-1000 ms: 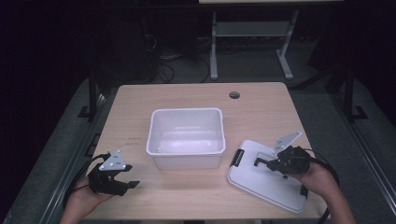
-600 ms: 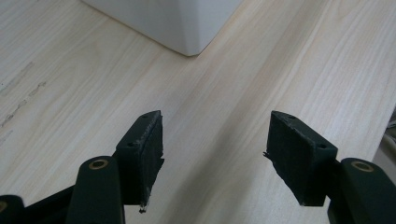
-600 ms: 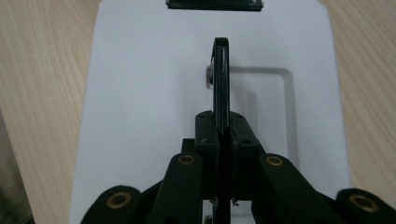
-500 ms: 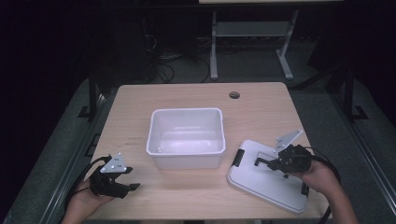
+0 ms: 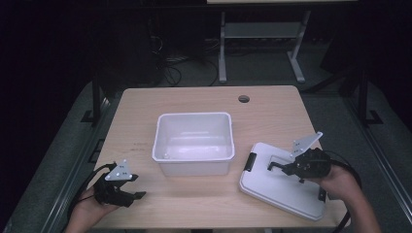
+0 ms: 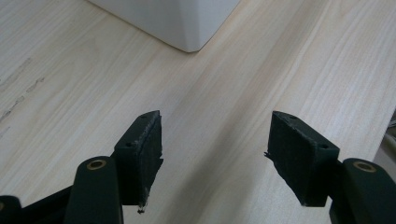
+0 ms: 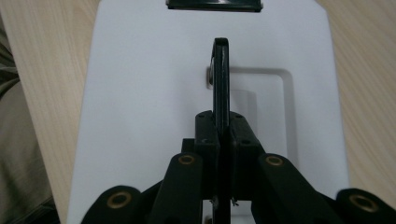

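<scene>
there is one white plastic tub [image 5: 193,143], one white lid [image 5: 282,182] and one wooden table [image 5: 194,99] with pale grain and a round hole [image 5: 244,99] near its far edge. the tub is rectangular with rounded corners, glossy and open-topped, sitting in the middle of the table. the lid is a flat rounded rectangle lying just right of the tub, with a black latch [image 5: 251,161] on each of its two short ends and a thin black handle [image 7: 220,79] standing upright from a shallow recess. my right gripper [image 5: 286,168] has its jaws pinched tight on that handle. my left gripper [image 5: 130,196] hovers over bare wood at the front left, its two rough black pads [image 6: 145,149] spread wide with nothing between them.
</scene>
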Action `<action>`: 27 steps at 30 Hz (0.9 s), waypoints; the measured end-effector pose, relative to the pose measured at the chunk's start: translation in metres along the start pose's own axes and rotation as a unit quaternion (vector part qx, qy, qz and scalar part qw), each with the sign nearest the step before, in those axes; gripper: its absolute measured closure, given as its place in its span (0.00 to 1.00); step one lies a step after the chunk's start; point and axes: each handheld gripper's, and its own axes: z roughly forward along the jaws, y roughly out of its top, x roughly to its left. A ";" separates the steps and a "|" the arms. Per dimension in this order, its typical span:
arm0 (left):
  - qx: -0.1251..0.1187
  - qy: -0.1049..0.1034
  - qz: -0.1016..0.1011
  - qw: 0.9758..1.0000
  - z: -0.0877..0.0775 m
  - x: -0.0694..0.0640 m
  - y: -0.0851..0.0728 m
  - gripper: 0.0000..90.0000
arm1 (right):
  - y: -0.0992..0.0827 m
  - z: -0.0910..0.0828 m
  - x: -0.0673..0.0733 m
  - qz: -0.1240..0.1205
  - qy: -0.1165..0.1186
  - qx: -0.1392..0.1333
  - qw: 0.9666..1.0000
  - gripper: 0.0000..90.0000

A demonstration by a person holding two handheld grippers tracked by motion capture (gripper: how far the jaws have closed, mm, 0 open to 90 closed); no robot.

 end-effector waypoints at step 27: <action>-0.004 -0.009 -0.010 1.000 0.001 0.001 -0.003 0.37 | 0.027 -0.063 0.002 -0.040 -0.009 -0.019 0.999 0.94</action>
